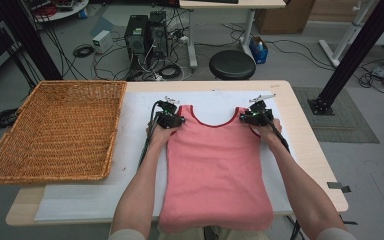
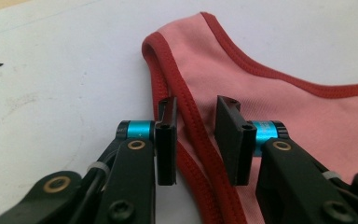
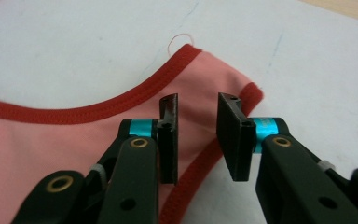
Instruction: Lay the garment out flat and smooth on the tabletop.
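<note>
Pink tank top (image 1: 215, 165) flat on white sheet (image 1: 80, 200), straps at 12 o'clock, hem at 6. Soft, light, limp; likely to sag and slide. Left gripper (image 2: 196, 140) jaws apart astride red armhole trim; right gripper (image 3: 198, 137) jaws apart over other strap. Best hold: doubled trim at strap tops.

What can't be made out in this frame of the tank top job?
- Tank top hem: high view, cut off by the bottom edge.
- Left gripper contact with the red strap trim: its jaws straddle it open; touching or not is unclear.
- Right gripper: likewise over the other strap.
- Basket interior near wall: hidden by its rim.
</note>
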Tool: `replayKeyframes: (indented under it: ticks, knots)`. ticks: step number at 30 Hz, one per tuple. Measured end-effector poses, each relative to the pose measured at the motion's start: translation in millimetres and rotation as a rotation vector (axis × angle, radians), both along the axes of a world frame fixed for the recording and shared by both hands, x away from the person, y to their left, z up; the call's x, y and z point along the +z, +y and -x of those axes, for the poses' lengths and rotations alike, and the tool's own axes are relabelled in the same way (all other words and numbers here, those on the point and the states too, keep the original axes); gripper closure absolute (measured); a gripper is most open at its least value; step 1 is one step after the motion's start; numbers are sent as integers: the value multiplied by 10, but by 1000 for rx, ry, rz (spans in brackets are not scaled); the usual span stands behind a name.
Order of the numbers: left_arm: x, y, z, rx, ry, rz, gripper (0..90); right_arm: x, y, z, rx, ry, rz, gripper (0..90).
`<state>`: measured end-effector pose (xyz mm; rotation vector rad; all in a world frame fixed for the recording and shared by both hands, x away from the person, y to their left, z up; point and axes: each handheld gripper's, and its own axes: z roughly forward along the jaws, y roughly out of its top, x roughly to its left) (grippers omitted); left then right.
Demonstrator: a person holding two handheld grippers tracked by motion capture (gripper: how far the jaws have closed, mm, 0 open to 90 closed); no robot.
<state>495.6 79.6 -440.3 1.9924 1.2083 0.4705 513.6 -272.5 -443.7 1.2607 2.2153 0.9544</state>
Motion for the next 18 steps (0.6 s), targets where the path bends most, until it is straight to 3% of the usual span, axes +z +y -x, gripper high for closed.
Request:
replayKeyframes:
  ticks: [3,4,5,8,9,12,18]
  knots:
    - [77,17,40,-9,-3,13,582,61,-47,46,11,40,-12,511]
    - [77,17,40,-9,-3,13,573,61,-47,46,11,40,-12,511]
    - [137,17,72,-25,-11,32,533,107,-69,90,15,86,-31,397]
    - [234,0,140,-44,-26,37,419,179,-51,186,28,136,-29,276]
    - [260,-9,161,-54,-27,48,404,208,-31,232,29,135,-15,264]
    - [329,-42,223,-66,-33,27,296,298,6,385,45,90,2,213]
    - [434,-67,336,-103,-43,18,290,385,-7,575,77,49,12,211]
